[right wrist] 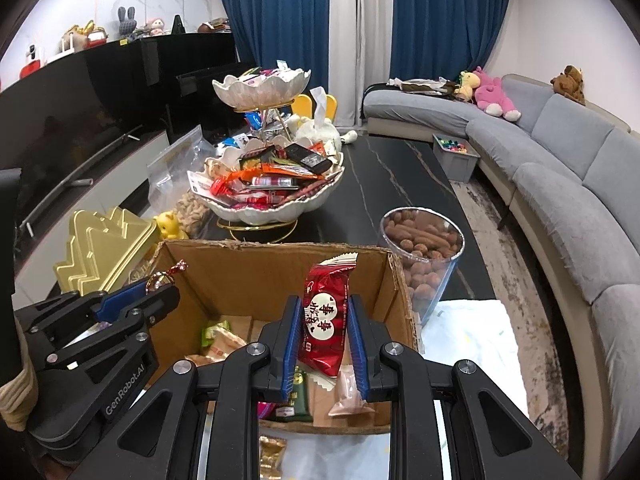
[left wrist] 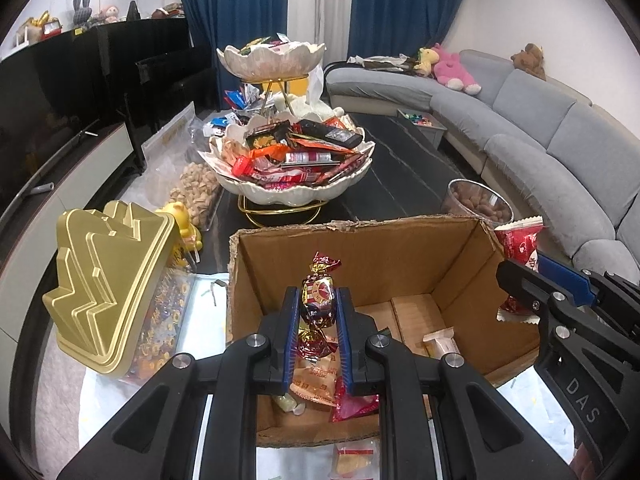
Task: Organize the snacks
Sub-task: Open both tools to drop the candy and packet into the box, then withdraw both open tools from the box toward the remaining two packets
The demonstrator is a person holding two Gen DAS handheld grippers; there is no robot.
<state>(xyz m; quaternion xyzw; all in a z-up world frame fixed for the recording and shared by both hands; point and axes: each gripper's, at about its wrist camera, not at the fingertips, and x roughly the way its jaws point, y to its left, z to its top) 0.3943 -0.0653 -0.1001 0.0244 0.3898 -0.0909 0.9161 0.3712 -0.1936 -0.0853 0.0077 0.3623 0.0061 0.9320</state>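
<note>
Brown corrugated cardboard box point(left wrist: 400, 264) sits directly under both of your tools, open-topped, with a few loose packets on its floor, and the tiered white scalloped ceramic snack stand point(left wrist: 292, 184) heaped with wrappers lies straight ahead beyond its far wall on the dark marble worktop point(left wrist: 400, 168). Your left tool point(left wrist: 318, 312) is pinched on a foil-wrapped twist candy in dark red and gold point(left wrist: 318, 296), its long axis standing upright between the blue pads, twisted ends above and below. Your right tool point(right wrist: 325, 320) is clamped on a red plastic snack packet with white printed characters point(right wrist: 326, 312), also upright, crimped top edge pointing up. Both items hang above the box interior, not touching it. The relation that matters, as I judge it, is forward: if these pieces are bound for the stand, it lies dead ahead of both tools and higher than the box rim. Your left tool seems slightly nearer the lower bowl, while the clear plastic tub of brown coated nuts point(right wrist: 422, 252) stands close on the right side of that path.
</note>
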